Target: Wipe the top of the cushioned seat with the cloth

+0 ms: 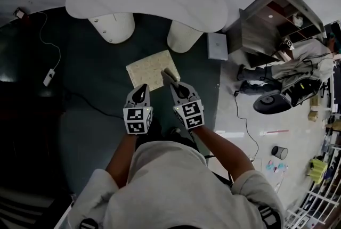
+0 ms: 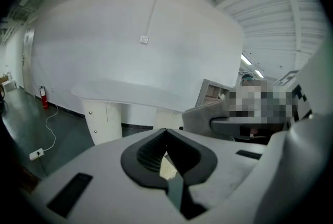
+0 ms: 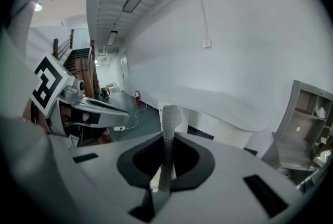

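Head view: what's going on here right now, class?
A person holds a gripper in each hand over a beige cushioned seat on the dark floor. The right gripper is shut on a grey cloth at the seat's near right edge. The left gripper is shut on nothing, beside it.
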